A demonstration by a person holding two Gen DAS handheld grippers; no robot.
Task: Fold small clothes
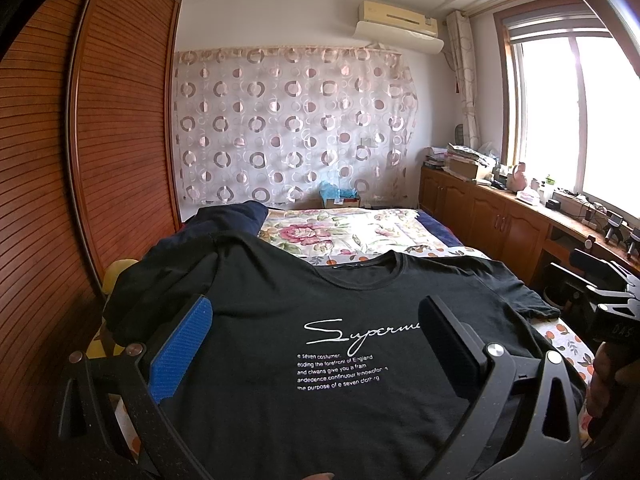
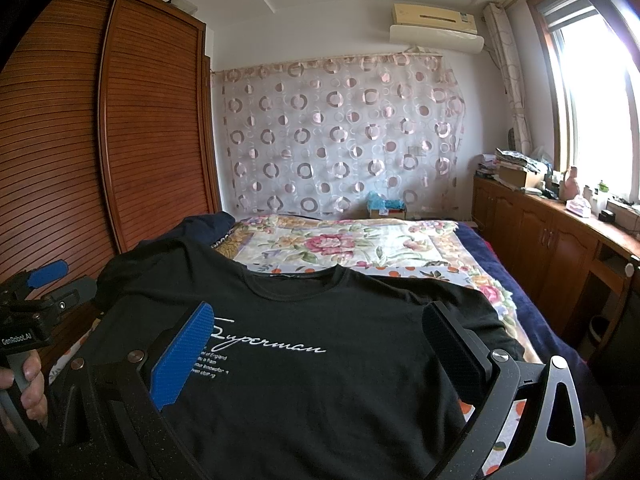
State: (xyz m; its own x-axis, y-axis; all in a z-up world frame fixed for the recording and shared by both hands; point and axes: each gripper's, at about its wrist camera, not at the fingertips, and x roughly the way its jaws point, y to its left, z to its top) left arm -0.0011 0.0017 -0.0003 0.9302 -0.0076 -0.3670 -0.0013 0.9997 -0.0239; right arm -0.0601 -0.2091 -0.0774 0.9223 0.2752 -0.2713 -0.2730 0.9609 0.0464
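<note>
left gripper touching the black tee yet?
Cannot tell. In the left wrist view the open left gripper frames the black T-shirt, but neither view shows contact or a gap plainly.

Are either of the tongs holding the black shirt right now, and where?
Nothing is held. Left tongs and right tongs both stand open above the black t-shirt, which lies spread on the bed.

A bed (image 2: 532, 280) with a floral quilt (image 2: 344, 244) carries a spread black T-shirt (image 2: 320, 392).
</note>
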